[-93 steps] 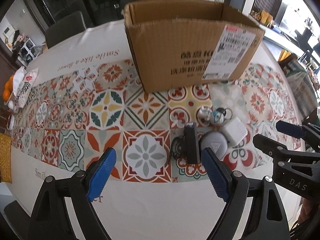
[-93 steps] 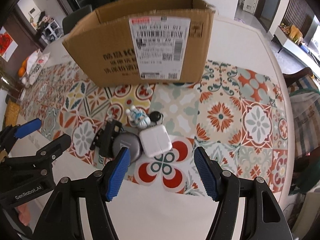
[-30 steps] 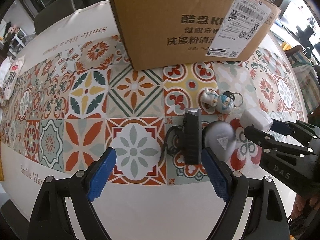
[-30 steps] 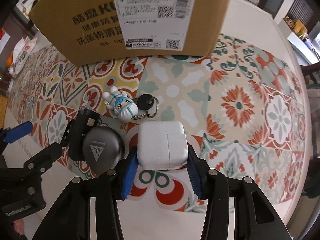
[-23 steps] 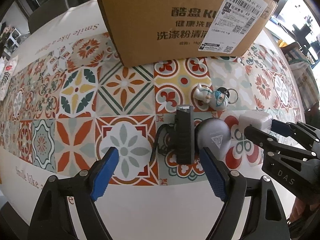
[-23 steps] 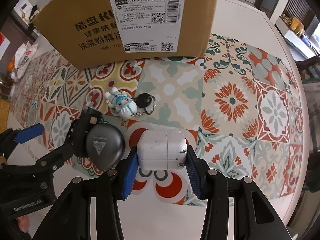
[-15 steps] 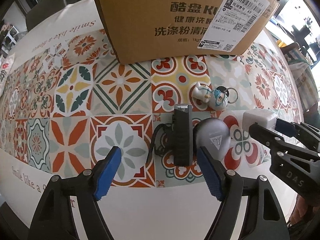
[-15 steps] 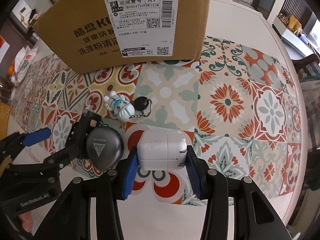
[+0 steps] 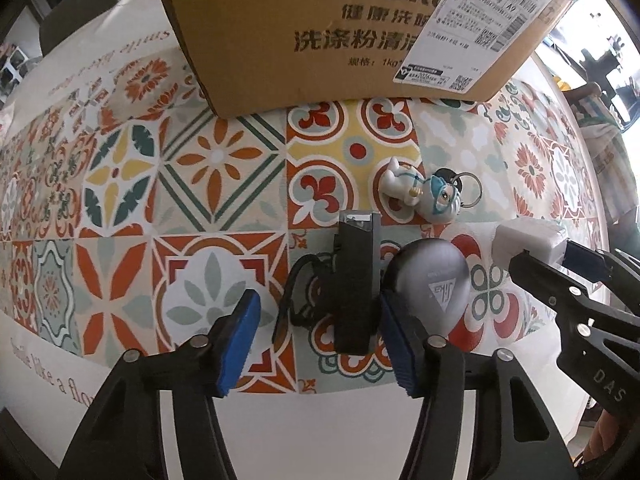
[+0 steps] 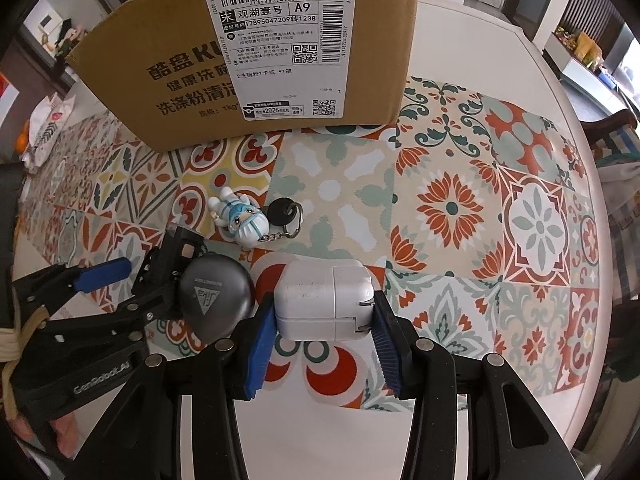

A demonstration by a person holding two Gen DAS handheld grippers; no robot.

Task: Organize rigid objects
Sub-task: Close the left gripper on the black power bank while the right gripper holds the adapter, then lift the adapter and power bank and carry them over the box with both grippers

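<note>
Both grippers have come down and forward since three seconds ago, and the cardboard box (image 10: 256, 52) now fills the upper part of each view. At lower left of the left wrist view, the left gripper (image 9: 320, 340) stands with its fingers (image 9: 238, 340) apart, straddling the black device (image 9: 354, 280); the right pad sits just beside the device's edge, the left pad well clear of it, so nothing is gripped yet. That device looks stiff and blocky with a thin cord looping from its left side; taking it across its narrow flanks, clear of the cord, seems the safest hold. Just right of it lies the grey rounded case (image 9: 432, 284), smooth and probably slippery. Above that, at centre right, the figurine keychain (image 9: 424, 196) lies on the patterned table (image 9: 120, 200), light and loose on its ring. In the right wrist view, at lower centre, the right gripper (image 10: 324, 320) has its fingers (image 10: 262, 340) pressed against both sides of the white charger (image 10: 324, 304), a hard, glossy cube that should hold well on its flat faces.
</note>
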